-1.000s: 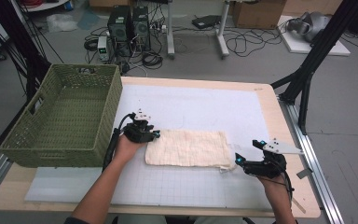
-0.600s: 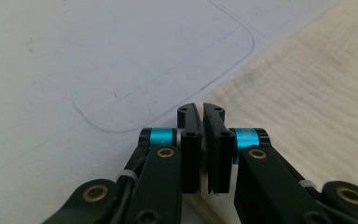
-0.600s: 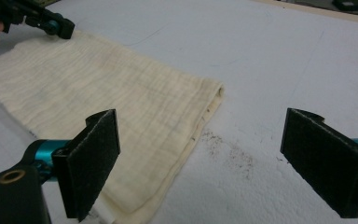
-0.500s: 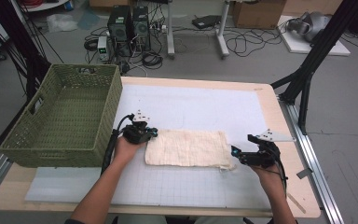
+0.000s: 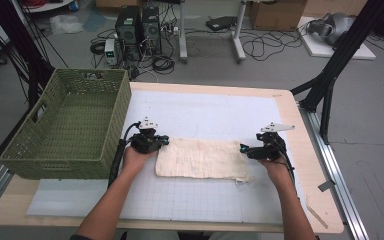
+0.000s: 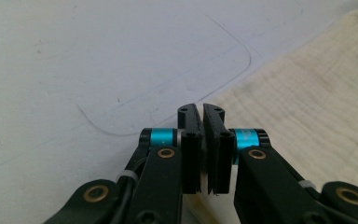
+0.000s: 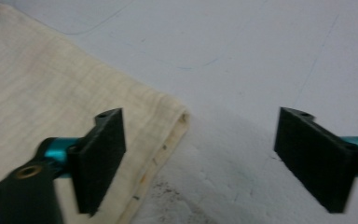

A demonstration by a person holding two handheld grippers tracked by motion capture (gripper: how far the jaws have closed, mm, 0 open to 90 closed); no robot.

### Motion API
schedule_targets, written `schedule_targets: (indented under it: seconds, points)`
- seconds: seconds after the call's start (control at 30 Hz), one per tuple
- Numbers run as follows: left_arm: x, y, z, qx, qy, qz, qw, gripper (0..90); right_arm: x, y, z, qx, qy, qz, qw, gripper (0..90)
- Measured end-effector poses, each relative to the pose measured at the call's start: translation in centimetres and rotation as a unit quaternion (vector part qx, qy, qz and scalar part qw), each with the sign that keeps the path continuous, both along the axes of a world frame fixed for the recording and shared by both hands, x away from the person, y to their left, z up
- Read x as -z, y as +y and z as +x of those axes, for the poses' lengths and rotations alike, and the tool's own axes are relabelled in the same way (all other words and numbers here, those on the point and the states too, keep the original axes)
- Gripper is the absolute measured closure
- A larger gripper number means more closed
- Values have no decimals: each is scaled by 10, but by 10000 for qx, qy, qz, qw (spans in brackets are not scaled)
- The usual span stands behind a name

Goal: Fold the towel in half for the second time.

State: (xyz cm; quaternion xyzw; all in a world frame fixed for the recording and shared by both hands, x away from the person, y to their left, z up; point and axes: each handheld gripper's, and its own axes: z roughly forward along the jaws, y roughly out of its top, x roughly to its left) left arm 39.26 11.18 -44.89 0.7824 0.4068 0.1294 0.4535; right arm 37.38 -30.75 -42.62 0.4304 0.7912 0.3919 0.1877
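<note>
My left claw (image 5: pixel 164 141) pinches the cloth (image 5: pixel 200 159) at its left end while my right claw (image 5: pixel 243 148), jaws just narrowing yet wide, straddles its right edge.

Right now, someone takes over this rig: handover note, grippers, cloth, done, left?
Left gripper: shut on the cloth at its left end; a sliver of fabric shows between the fingers.
Right gripper: fingers open and have just been closing, astride the cloth's right edge, not pressing it.
Cloth: folded, flat on the white mat, between both hands.
Green basket: at the table's left, nothing visible inside.
Done: left end gripped.
Left: close the right gripper on the right edge; probably then lift the cloth, perhaps toward the basket.
</note>
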Motion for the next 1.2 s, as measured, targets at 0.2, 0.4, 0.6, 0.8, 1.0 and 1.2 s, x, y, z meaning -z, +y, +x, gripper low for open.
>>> schedule_targets:
  seconds: [0.2, 0.4, 0.6, 0.8, 1.0, 1.2]
  points:
    - [1, 3, -1, -7, 4, -19, 10000, 854, 1, 3, 15, -184, 64, 31, 9998, 463]
    - [2, 4, -1, -35, 53, -94, 9999, 852, 13, 21, 29, -379, 400, -51, 9985, 418]
    - [3, 5, 1, -77, 106, -168, 9998, 852, 16, 22, 30, -723, 536, -168, 9958, 794]
    - [1, 7, 0, -165, 73, -244, 9995, 854, 15, 23, 28, -740, 542, -138, 9957, 844]
    - [-7, 13, 1, -269, -186, -636, 9974, 855, 6, 20, 24, -568, 177, 28, 9982, 845]
    - [-12, 14, -4, -188, -210, -655, 9975, 851, -3, 18, 16, -591, -186, 159, 9980, 843]
